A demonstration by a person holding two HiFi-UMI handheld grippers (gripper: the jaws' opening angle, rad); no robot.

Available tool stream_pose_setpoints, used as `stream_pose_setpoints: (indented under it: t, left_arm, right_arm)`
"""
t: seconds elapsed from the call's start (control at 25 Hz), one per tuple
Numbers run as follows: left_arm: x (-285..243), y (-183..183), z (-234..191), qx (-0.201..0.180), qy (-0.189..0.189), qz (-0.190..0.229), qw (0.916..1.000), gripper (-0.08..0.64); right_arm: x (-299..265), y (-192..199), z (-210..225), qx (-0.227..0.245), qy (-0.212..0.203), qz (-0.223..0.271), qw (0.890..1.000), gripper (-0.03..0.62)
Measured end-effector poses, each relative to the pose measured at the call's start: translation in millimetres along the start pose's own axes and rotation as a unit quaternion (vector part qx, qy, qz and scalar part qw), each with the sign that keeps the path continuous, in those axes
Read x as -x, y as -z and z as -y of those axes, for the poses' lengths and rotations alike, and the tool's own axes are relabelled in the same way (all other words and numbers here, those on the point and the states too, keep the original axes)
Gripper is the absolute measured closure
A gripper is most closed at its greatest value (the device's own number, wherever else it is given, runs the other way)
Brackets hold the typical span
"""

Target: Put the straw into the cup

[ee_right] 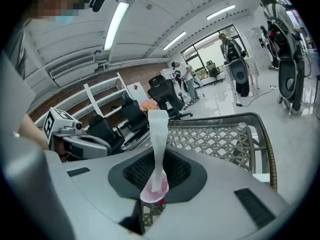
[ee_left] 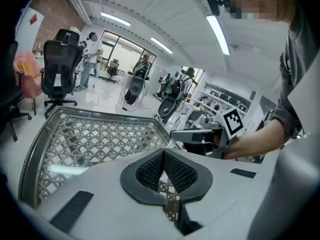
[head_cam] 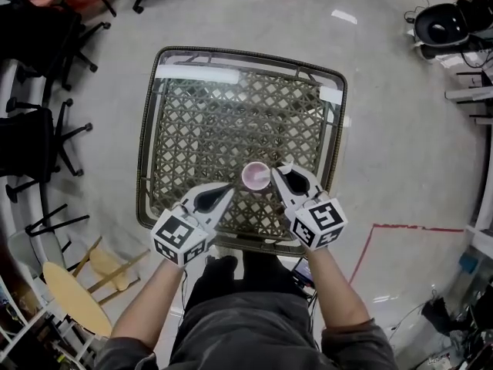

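At the centre of the head view, the cup (head_cam: 256, 176) stands on the wicker table (head_cam: 231, 114). The right gripper (ee_right: 159, 166) pinches the straw (ee_right: 158, 134), whose lower end sits in the cup. At lower left, the left gripper (ee_left: 161, 168) is pressed together on nothing.

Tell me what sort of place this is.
Probably a shared office or lab workspace: rolling office chairs stand on a polished hard floor, red tape marks out a zone, and what look like exercise machines stand beyond the glass-topped wicker table.
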State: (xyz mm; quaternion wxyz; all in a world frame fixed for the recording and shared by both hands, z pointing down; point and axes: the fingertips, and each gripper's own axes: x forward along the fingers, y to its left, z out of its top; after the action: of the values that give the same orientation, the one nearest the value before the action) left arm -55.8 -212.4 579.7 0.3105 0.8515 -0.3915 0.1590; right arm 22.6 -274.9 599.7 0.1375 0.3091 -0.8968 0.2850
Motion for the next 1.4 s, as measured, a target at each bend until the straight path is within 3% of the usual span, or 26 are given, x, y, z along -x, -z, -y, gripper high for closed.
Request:
stream_pose_setpoints:
  t: [0.8, 1.4]
  left_arm:
    - [4.0, 0.9, 2.9, 0.007, -0.004, -0.004, 1.0000, 0.551]
    - [6.9, -11.7, 10.9, -0.004, 0.004, 0.007, 1.0000, 0.551]
  right_arm:
    - [-13.5, 24.4, 2.3, 0.004, 0.008, -0.025, 1.000, 0.541]
    - [4.1, 13.0, 2.4, 0.009, 0.027, -0.011, 1.000, 0.537]
